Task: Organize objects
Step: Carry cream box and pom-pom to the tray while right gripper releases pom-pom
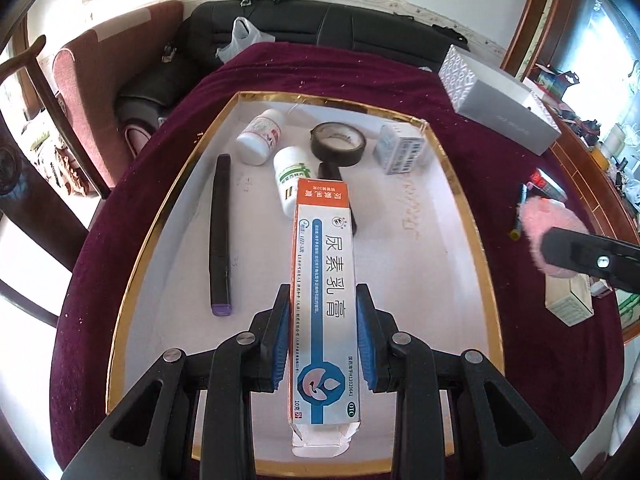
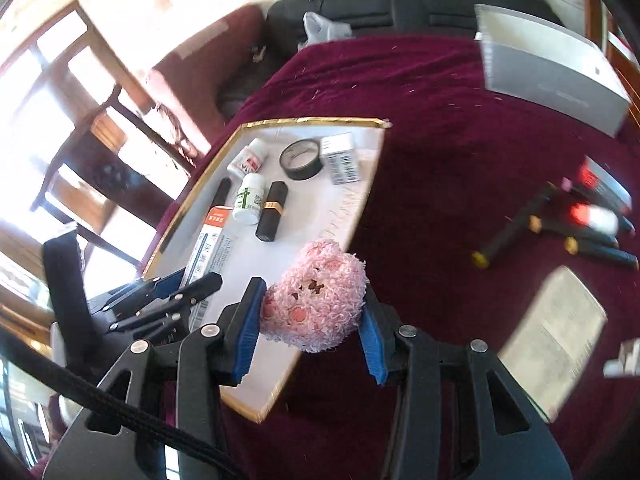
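My left gripper point(image 1: 323, 292) is shut on a long orange, white and blue ointment box point(image 1: 324, 240), held lengthwise over the white gold-rimmed tray point(image 1: 440, 220). In the tray lie two white pill bottles point(image 1: 260, 136), a black tape roll point(image 1: 338, 144), a small barcoded box point(image 1: 400, 150) and a black pen with a purple end point(image 1: 220, 232). My right gripper point(image 2: 312, 292) is shut on a pink fluffy toy point(image 2: 320, 300) above the tray's right edge point(image 2: 360, 216). A black lipstick tube point(image 2: 272, 212) lies mid-tray in the right wrist view. The left gripper point(image 2: 180, 288) shows there at the left.
The tray sits on a dark red cloth point(image 2: 460, 160). A grey and white box point(image 2: 552, 72) stands at the back right. Several black markers point(image 2: 560, 232) and a pale flat box point(image 2: 560, 340) lie on the cloth to the right. A black sofa point(image 1: 320, 28) and wooden chairs stand behind.
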